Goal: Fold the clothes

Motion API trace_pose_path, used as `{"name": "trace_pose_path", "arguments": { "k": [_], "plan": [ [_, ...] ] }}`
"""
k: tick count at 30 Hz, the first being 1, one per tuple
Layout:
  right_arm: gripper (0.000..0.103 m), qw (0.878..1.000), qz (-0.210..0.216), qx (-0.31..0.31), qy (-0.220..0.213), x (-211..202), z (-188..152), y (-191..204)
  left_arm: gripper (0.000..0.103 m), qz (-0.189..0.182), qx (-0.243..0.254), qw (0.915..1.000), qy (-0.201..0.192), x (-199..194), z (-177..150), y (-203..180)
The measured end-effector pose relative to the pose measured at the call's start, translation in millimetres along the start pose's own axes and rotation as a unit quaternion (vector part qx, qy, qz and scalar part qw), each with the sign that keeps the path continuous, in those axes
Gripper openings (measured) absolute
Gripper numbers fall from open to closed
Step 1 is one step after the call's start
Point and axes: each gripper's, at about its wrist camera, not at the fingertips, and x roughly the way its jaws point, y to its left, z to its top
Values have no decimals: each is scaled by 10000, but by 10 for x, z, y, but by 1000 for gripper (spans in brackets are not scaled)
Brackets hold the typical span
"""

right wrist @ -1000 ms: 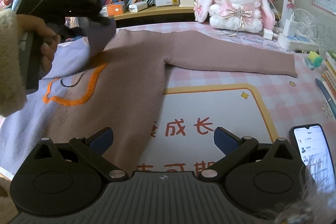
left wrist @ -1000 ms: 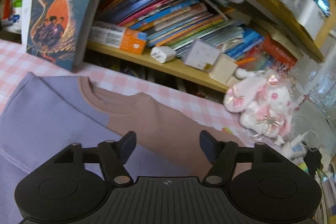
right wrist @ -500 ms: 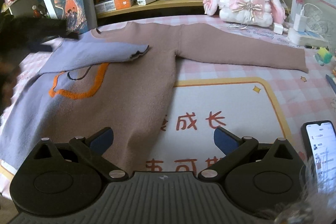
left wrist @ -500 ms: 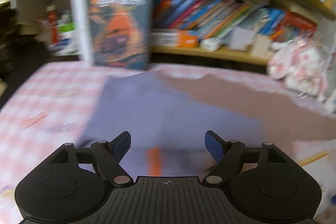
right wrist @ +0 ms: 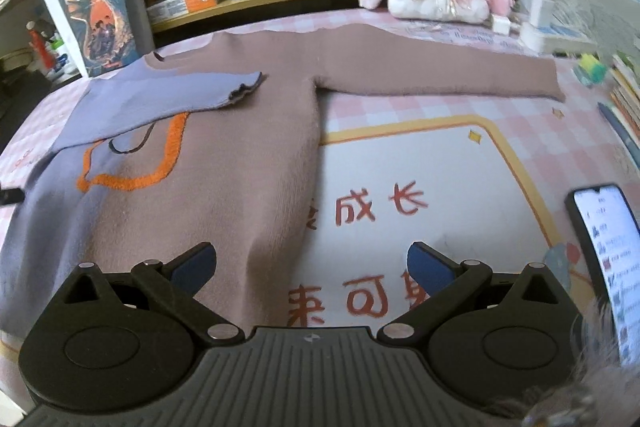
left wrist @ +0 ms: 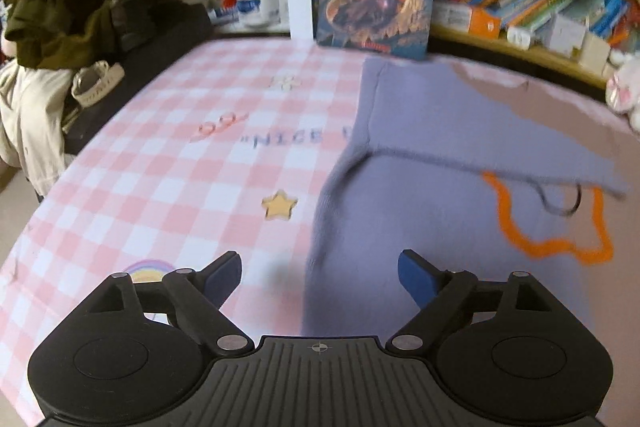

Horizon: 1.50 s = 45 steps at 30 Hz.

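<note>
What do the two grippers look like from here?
Both match. The left gripper and right gripper have black linkage arms with silver pivot pins, blue finger pads, a ribbed black body and a small crosshair mark. No cables show.

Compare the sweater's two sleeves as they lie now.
The purple sleeve is folded inward across the sweater's chest; the brown sleeve lies stretched straight out on the table. The purple cuff is frilled and dark-edged; the brown cuff looks plain. Both lie flat, and neither is held.

Left claw [left wrist: 320,277] and right claw [right wrist: 311,265] both spread wide, fingers empty, angled forward and downward.
</note>
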Motion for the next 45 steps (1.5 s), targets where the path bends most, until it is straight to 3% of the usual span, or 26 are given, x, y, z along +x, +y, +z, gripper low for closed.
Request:
{"name": "trace_pose_path", "arguments": {
  "k": [8,11,13,15,16,17,19,21,22,25,30,45],
  "plan": [
    [100,9998,-114,146,34,-55,-82,126,87,-490,-13,9987,173,53,-116,192],
    [97,9996,-181,208,48,-69,-106,155,82,-651,-96,9976,190,60,-116,239],
    [90,9994,-231,236,75,-69,-118,172,70,-762,-126,9969,153,43,-103,241],
    [80,9992,-280,259,116,-64,-131,189,46,-877,-197,9959,137,37,-84,251],
    [70,9991,-289,274,139,-60,-133,193,28,-953,-241,9951,138,38,-82,259],
    [59,9990,-289,292,155,-55,-135,198,22,-1024,-286,9942,138,39,-80,268],
    [50,9989,-288,331,183,-44,-139,208,4,-1073,-388,9934,129,43,-96,289],
    [35,9990,-244,342,161,-43,-139,221,4,-1158,-475,9921,57,33,-107,335],
    [21,9991,-199,330,166,-38,-136,241,4,-1176,-508,9918,8,16,-108,369],
    [14,9994,-54,288,187,-21,-123,305,4,-1143,-572,9917,-152,-17,-65,482],
    [14,9996,188,-23,218,24,-135,500,4,-1007,-518,9935,-141,27,7,615],
    [14,9994,203,-137,240,49,-139,600,4,-1005,-506,9936,-42,69,-45,697]
  ]
}}
